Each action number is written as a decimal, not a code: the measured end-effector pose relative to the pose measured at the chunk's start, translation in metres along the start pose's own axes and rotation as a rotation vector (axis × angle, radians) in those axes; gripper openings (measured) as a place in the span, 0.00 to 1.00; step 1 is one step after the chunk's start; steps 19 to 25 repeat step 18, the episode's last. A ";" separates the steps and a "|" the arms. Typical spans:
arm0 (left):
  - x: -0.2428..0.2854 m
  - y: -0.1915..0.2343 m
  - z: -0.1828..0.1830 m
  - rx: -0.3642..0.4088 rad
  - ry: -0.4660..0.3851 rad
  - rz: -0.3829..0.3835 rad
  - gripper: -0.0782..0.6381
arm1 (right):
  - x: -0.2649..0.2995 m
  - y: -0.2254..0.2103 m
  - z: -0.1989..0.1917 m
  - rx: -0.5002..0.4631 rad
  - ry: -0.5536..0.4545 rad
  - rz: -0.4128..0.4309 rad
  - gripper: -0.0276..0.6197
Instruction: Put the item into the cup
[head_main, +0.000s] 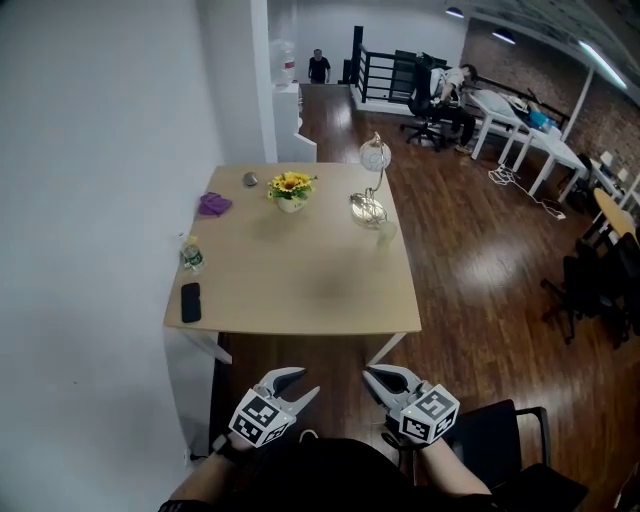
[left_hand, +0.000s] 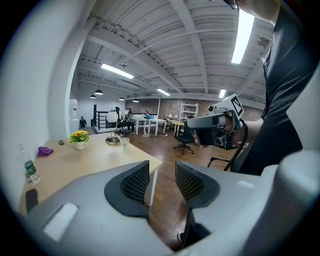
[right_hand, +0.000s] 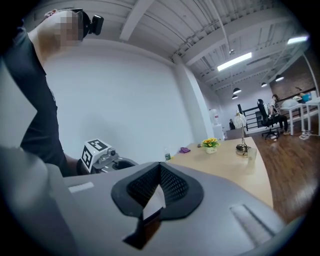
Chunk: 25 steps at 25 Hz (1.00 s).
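Progress: nothing done. No item is in any jaws, and both tongs are held off the near edge of the table (head_main: 300, 290), close to the person's body.

Left gripper (head_main: 302, 383): jaws apart, only floor showing between the pads. Right gripper (head_main: 376, 377): clenched, pads tip to tip, nothing caught.

All steps are left: reach over the table, pick up the item, carry it to the cup, release.

Count, largest first, placed by the table:
- table: 1
- desk lamp (head_main: 375, 156): 1, far right edge
- pot of yellow flowers (head_main: 290, 190): 1, far edge, middle
- purple cloth (head_main: 213, 205): 1, far left
- water bottle (head_main: 192, 257): 1, left edge, midway
- black phone (head_main: 190, 302): 1, near left corner
- clear cup (head_main: 387, 229): 1, right edge, just beside the lamp base
- small grey item (head_main: 250, 179): 1, far edge, between the cloth and the flowers

Judgement: the grey piece is probably the task's item, though I cannot tell for sure. It lies well apart from the cup.
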<state>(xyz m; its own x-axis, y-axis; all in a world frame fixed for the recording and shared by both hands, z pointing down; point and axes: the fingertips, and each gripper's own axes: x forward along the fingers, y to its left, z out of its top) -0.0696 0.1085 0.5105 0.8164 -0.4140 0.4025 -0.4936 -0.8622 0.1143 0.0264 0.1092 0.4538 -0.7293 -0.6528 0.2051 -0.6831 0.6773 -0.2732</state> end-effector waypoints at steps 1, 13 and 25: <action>-0.001 -0.004 0.001 -0.004 -0.007 0.006 0.33 | -0.004 0.003 0.001 -0.009 0.004 0.003 0.05; -0.006 -0.036 -0.001 0.002 -0.017 0.030 0.33 | -0.043 0.012 0.005 -0.068 -0.001 0.005 0.05; -0.007 -0.037 -0.002 0.020 -0.013 0.037 0.33 | -0.048 0.019 0.005 -0.094 -0.009 0.012 0.05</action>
